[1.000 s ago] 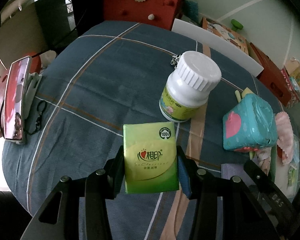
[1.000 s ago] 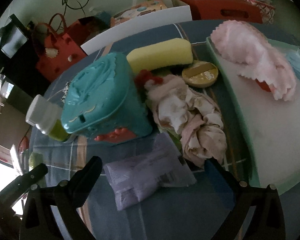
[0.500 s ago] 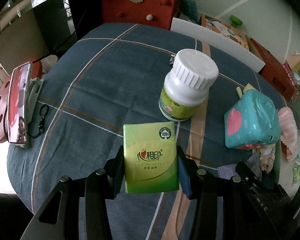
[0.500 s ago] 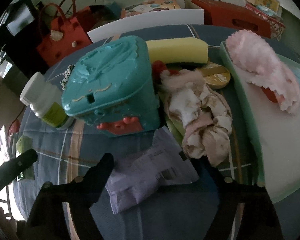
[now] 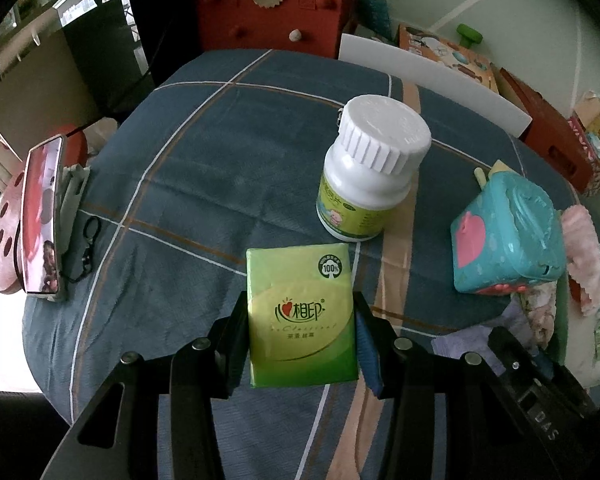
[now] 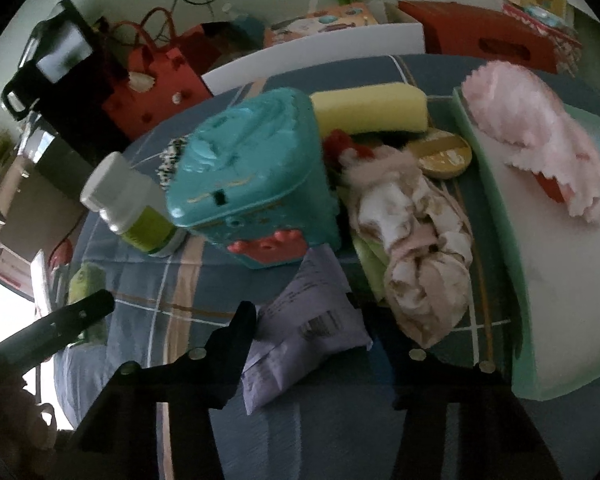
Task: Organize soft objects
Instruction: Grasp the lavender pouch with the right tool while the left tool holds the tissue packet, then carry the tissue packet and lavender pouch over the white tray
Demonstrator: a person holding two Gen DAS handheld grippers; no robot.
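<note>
Left wrist view: the green tissue pack (image 5: 302, 314) is clamped between the jaws of the left gripper (image 5: 300, 344) and held above the blue checked tablecloth (image 5: 204, 168).
Right wrist view: the right gripper (image 6: 306, 328) has just been closing, with the lilac soft packet (image 6: 304, 320) between its jaws; both fingers appear to be pressed against the packet's sides.
Packet position: it is lying on the tablecloth, just in front of the teal toy box (image 6: 256, 184) and beside the crumpled cloth (image 6: 416, 240).
Destination, as judged: the pale green tray (image 6: 496, 216), where a pink fluffy cloth (image 6: 540, 136) is already lying.
Risk one: the packet could be squeezed out of the jaws, since it is limp and caught near one end.
Risk two: the crumpled cloth could be snagged and dragged along when the packet is lifted.
Risk three: the white bottle (image 5: 374, 172) could be knocked over by the left gripper.
Count: one tissue pack, one lilac packet, one yellow sponge (image 6: 372, 110), one crumpled cloth, one pink cloth, one bottle, one toy box, one tray.
</note>
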